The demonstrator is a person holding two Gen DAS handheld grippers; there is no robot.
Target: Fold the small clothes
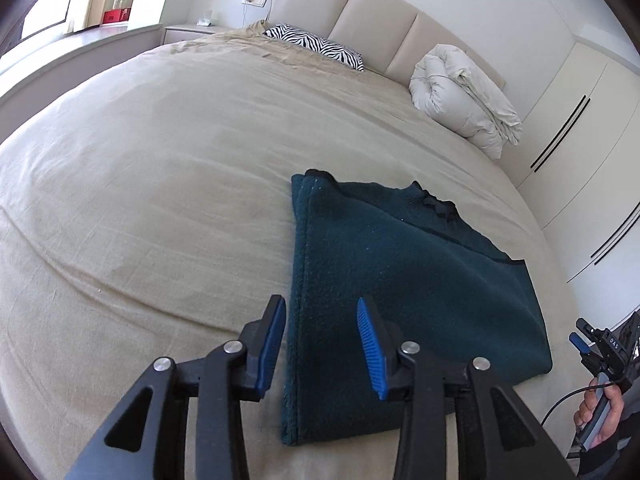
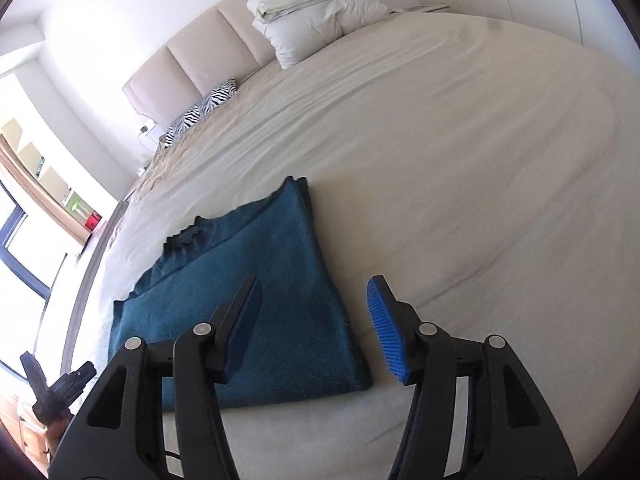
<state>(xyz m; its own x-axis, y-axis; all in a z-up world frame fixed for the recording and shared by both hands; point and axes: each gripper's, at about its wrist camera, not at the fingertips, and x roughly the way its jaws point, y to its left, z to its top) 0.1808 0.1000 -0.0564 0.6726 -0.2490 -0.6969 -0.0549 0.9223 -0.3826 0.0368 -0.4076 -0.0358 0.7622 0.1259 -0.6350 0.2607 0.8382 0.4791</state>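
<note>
the left wrist view looks forward and down past its tongs (image 1: 322, 344) at the beige bed (image 1: 160, 200), near the folded dark teal fleece garment (image 1: 400, 280). the right wrist view faces it from the other side, tilted; both share the garment (image 2: 260, 280) and padded cream headboard (image 2: 192, 56).

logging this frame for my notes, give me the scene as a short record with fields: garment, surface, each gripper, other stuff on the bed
garment: dark teal garment, lying partly folded and flat
surface: bed with beige cover
left gripper: open, empty, fingers either side of the garment's left edge
right gripper: open, empty, above the garment's near right corner
contact: whether either gripper touches the fabric cannot be told
other items: zebra-print pillow and folded white duvet by the headboard
</note>
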